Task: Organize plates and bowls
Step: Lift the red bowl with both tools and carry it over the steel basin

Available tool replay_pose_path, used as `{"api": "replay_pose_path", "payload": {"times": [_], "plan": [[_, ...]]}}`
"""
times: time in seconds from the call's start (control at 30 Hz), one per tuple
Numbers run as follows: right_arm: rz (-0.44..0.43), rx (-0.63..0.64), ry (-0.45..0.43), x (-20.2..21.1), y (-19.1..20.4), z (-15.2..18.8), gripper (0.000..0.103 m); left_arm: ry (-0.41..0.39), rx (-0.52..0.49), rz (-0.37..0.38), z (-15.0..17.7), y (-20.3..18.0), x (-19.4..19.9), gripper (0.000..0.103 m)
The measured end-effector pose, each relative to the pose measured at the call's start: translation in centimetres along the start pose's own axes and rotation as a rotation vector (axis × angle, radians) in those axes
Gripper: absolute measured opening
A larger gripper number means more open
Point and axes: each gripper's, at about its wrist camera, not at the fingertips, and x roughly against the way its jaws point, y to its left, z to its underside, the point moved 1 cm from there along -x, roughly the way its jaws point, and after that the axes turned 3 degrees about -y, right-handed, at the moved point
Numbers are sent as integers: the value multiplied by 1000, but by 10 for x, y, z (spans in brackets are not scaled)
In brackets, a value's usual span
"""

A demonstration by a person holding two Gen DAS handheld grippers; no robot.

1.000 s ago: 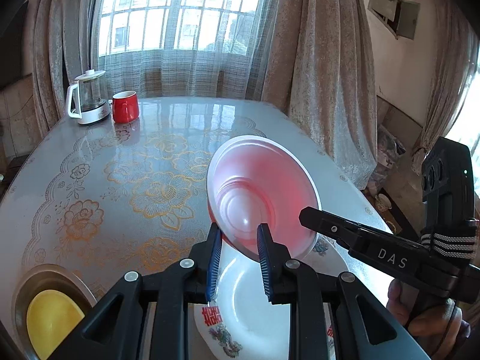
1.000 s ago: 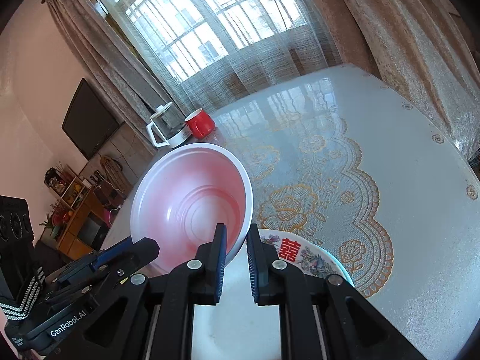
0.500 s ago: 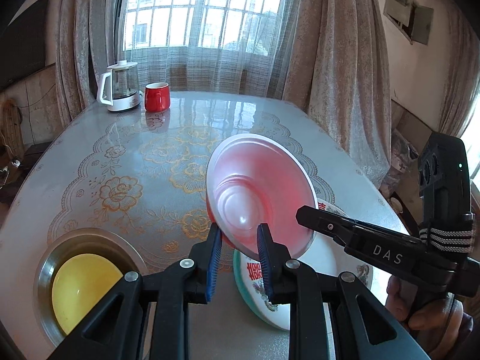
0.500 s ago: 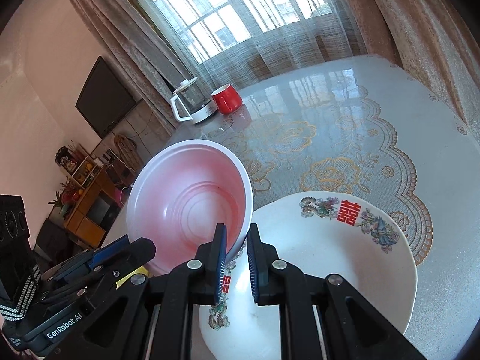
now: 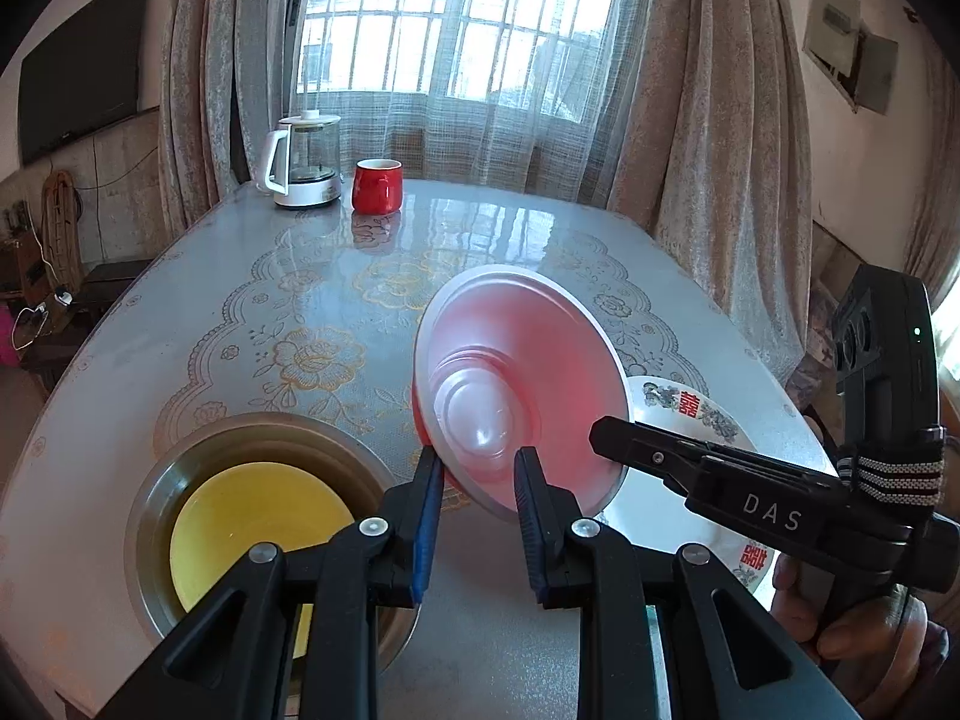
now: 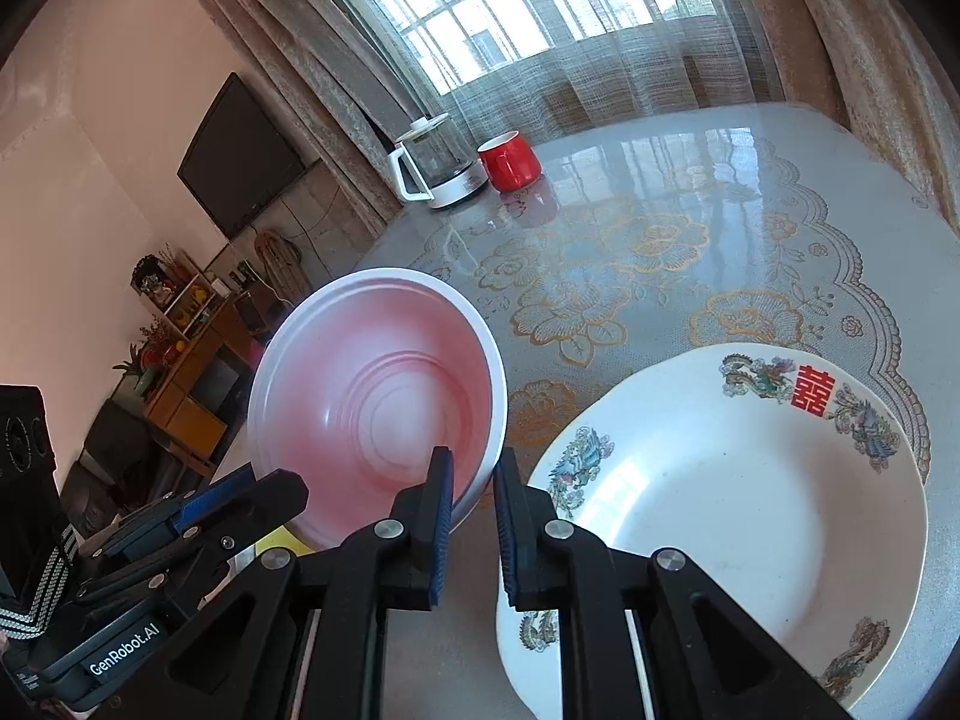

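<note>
You are holding the pink bowl (image 5: 516,384) off the table (image 5: 540,252) with both grippers, tilted so its inside faces the cameras. In the left wrist view, the left gripper (image 5: 478,468) is clamping the bowl's lower rim at the centre of the frame, jaws narrow on the wall. In the right wrist view, the right gripper (image 6: 473,468) is pinching the bowl's rim (image 6: 489,474) at lower centre, jaws nearly together around it. The bowl is hanging between two dishes: the steel basin (image 5: 198,462) with the yellow bowl (image 5: 240,528) inside it is sitting at the lower left of the left wrist view, and the white decorated plate (image 6: 720,510) is lying at the lower right of the right wrist view. A glass kettle (image 5: 303,159) and a red mug (image 5: 376,185) are standing side by side at the far edge, in the upper left of the left wrist view.
</note>
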Motion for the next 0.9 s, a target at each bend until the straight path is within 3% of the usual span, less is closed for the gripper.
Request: {"api": "replay_pose_path", "payload": {"times": [0.53,0.9], "plan": [[-98,87,49,-34,64,8,13,-8,75,-83,19,65,32,24],[-159,135,82,-46,99,20,13,-1,155,-56,32,107,53,24]]}}
